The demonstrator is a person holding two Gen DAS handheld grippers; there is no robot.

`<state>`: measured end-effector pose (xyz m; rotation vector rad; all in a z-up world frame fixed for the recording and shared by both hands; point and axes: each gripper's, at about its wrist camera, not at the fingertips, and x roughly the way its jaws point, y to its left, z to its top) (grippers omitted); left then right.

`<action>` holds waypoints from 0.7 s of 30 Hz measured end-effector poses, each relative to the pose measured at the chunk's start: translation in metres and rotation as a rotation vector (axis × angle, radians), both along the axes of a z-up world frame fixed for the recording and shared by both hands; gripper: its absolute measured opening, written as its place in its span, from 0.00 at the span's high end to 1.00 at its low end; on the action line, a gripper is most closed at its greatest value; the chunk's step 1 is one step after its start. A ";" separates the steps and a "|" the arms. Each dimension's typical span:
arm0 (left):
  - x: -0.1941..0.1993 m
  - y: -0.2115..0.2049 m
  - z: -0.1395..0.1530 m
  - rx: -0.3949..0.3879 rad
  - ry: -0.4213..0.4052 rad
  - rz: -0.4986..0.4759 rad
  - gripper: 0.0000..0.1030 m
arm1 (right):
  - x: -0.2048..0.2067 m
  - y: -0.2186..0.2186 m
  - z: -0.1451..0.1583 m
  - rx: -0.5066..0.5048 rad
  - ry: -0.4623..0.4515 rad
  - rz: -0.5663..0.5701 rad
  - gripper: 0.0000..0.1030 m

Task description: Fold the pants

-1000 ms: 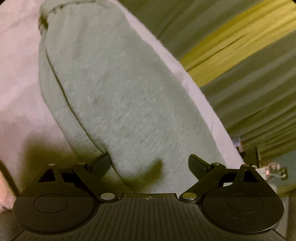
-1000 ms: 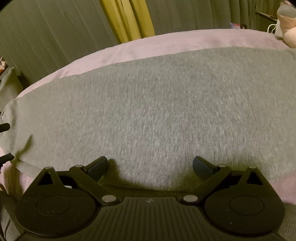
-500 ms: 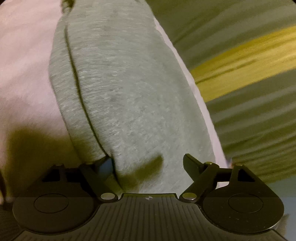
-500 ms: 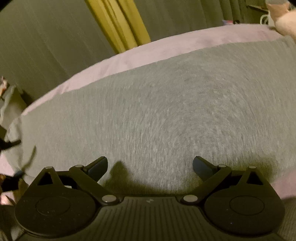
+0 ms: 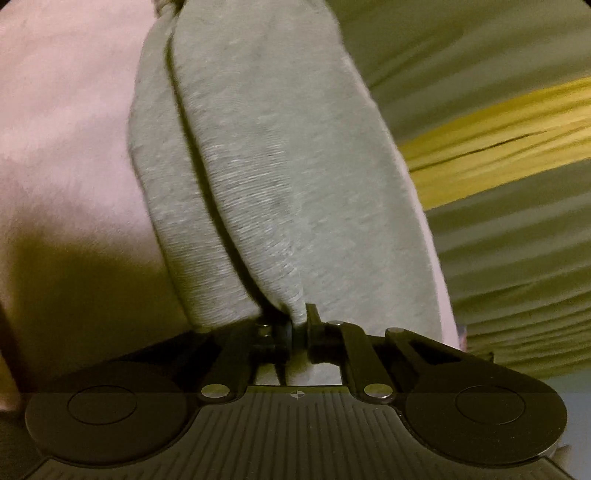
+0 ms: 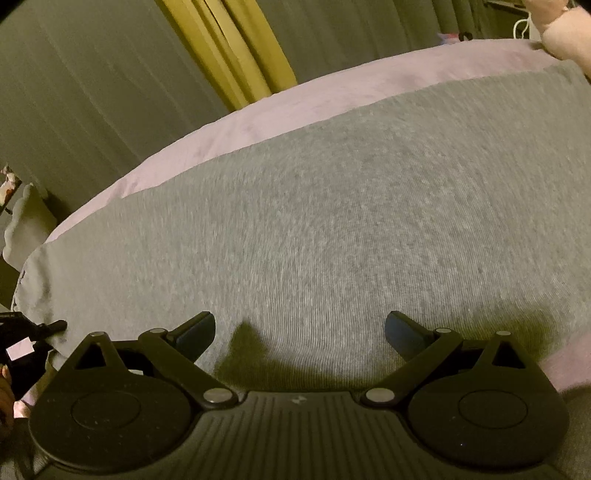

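Note:
Grey knit pants [image 5: 280,177] lie flat on a pink sheet [image 5: 62,155]. In the left wrist view my left gripper [image 5: 298,326] is shut on the pants' near end, pinching a fold of cloth between its fingers; a long crease runs away from it. In the right wrist view the pants [image 6: 332,229] spread wide across the pink sheet [image 6: 295,99]. My right gripper [image 6: 299,332] is open just above the pants' near edge, holding nothing. My left gripper [image 6: 33,330] shows at the far left edge, at the pants' end.
Grey-green curtains [image 6: 92,96] with a yellow panel [image 6: 229,51] hang behind the bed. A pink soft object [image 6: 565,33] sits at the far right corner. The curtains also show in the left wrist view [image 5: 509,236].
My left gripper moved forward onto the pants' end and closed on the cloth. My right gripper stayed open and shifted slightly over the pants.

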<state>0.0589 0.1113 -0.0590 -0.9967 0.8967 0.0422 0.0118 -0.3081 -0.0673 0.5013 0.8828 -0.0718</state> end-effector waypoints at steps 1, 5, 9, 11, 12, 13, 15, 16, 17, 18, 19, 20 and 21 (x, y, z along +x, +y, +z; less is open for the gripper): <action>-0.003 -0.001 0.003 0.019 -0.024 0.000 0.92 | 0.000 -0.001 0.001 0.008 0.000 -0.004 0.06; -0.018 0.001 0.015 0.031 -0.078 0.010 0.93 | -0.015 -0.021 0.006 0.112 -0.003 -0.106 0.38; -0.033 0.006 0.023 0.023 -0.106 0.019 0.93 | -0.029 -0.039 0.004 0.265 0.028 -0.176 0.53; -0.036 0.006 0.025 0.021 -0.111 0.020 0.93 | -0.033 -0.043 0.001 0.354 0.051 -0.178 0.53; -0.037 0.006 0.025 0.017 -0.111 0.022 0.93 | -0.034 -0.043 -0.001 0.385 0.069 -0.176 0.53; -0.036 0.006 0.025 0.017 -0.109 0.023 0.93 | -0.035 -0.040 -0.003 0.394 0.083 -0.169 0.53; -0.036 0.005 0.025 0.020 -0.102 0.023 0.93 | -0.033 -0.033 -0.003 0.377 0.106 -0.151 0.56; -0.036 0.006 0.025 0.020 -0.099 0.023 0.93 | -0.033 -0.031 -0.002 0.361 0.109 -0.150 0.58; -0.036 0.007 0.025 0.020 -0.096 0.023 0.93 | -0.032 -0.028 0.000 0.343 0.114 -0.147 0.60; -0.037 0.008 0.025 0.020 -0.093 0.022 0.93 | -0.031 -0.027 0.000 0.337 0.120 -0.152 0.66; -0.037 0.009 0.024 0.019 -0.091 0.022 0.93 | -0.032 -0.027 0.001 0.340 0.122 -0.159 0.68; -0.037 0.009 0.025 0.017 -0.090 0.023 0.93 | -0.032 -0.027 0.000 0.343 0.128 -0.170 0.73; -0.036 0.009 0.025 0.014 -0.089 0.023 0.93 | -0.033 -0.028 -0.002 0.347 0.131 -0.188 0.81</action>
